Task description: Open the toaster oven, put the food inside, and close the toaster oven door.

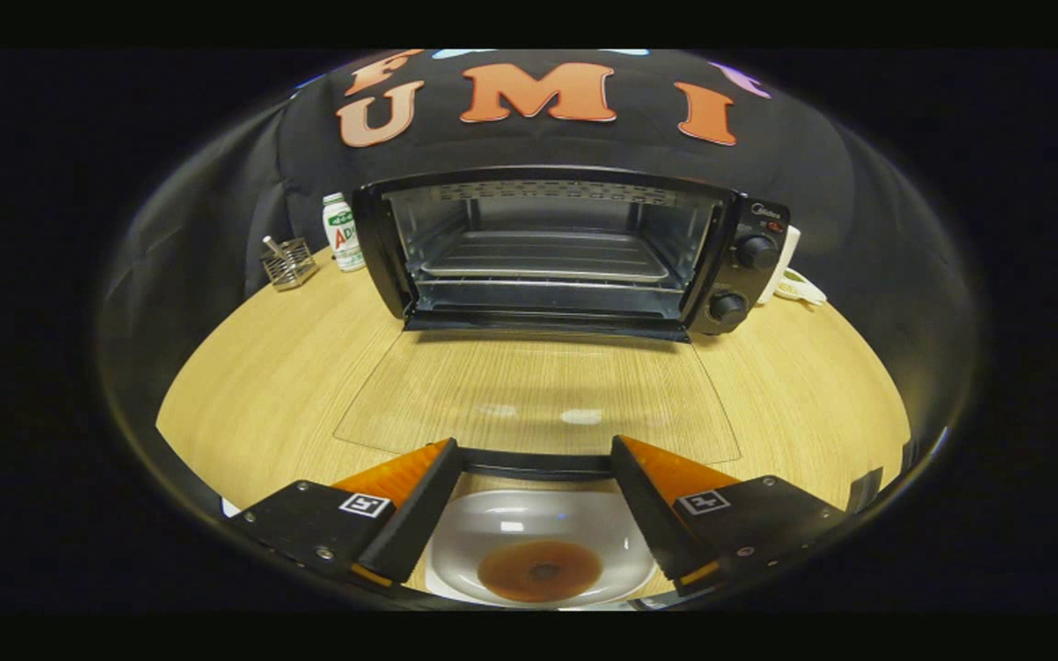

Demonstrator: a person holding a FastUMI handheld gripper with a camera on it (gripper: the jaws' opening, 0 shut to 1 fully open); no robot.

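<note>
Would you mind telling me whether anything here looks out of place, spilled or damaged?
Nothing stands out. The toaster oven sits square on the wooden table, its glass door folded down flat. The plate with round brown food lies between the open hand-held gripper's fingers, nothing spilled.

The black toaster oven (566,252) stands open on the wooden tabletop (244,386), its glass door (538,395) folded flat toward the hand-held gripper (536,459) — a wire rack (547,257) shows inside, two knobs (740,280) on its right panel. The food (540,571) — a round brown piece — lies in a white plate (511,528), below the spread fingers, just short of the door's handle.
</note>
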